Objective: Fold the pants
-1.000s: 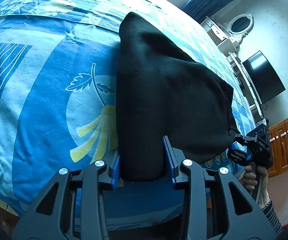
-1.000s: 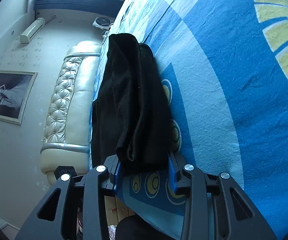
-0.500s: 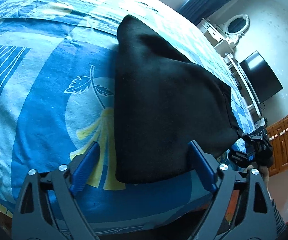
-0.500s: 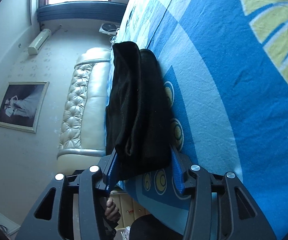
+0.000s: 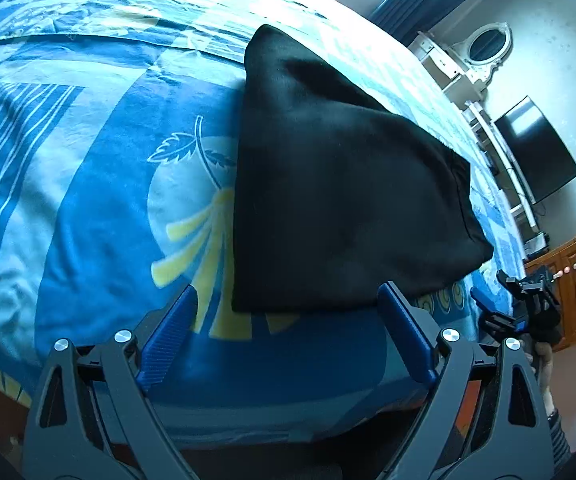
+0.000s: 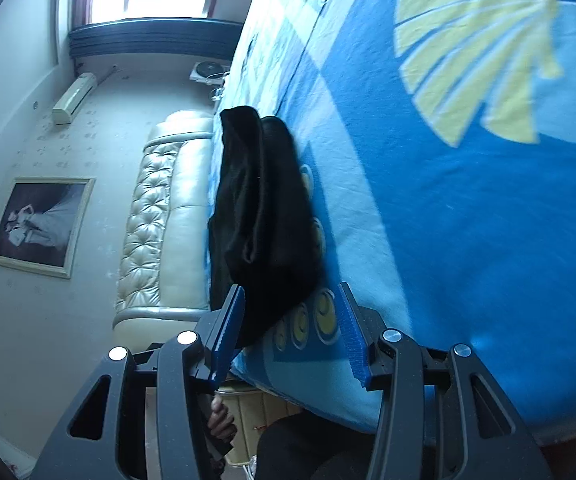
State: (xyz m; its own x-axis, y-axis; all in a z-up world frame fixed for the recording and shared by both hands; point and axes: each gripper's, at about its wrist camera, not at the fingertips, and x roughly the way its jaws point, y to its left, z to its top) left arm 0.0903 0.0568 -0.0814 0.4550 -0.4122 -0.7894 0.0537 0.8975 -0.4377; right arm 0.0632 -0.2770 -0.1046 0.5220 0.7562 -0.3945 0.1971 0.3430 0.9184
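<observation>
My left gripper [image 5: 288, 320] stands with its jaws spread wide at the bottom of the left wrist view, both blue pads clear of the near edge of the black pants [image 5: 339, 200], which lie folded into a thick, roughly triangular bundle in the centre of the frame on the blue patterned bedspread [image 5: 88, 208]. In the right wrist view the pants [image 6: 260, 220] run up the middle left of the frame along the bed's edge. My right gripper [image 6: 289, 320] sits at lower centre; its jaws have just been opening, and the corner of the cloth lies between the pads, the left pad close against it, the right pad standing apart.

The fabric looks soft, limp and fairly thick, light enough to lift but bound to sag and slump wherever it is unsupported. The stacked layers, visible as separate folds in the right wrist view, could slide over each other and spill. My judgement: a hold belongs on a folded edge or corner, pinching every layer together, one gripper at each end of the same edge.
</observation>
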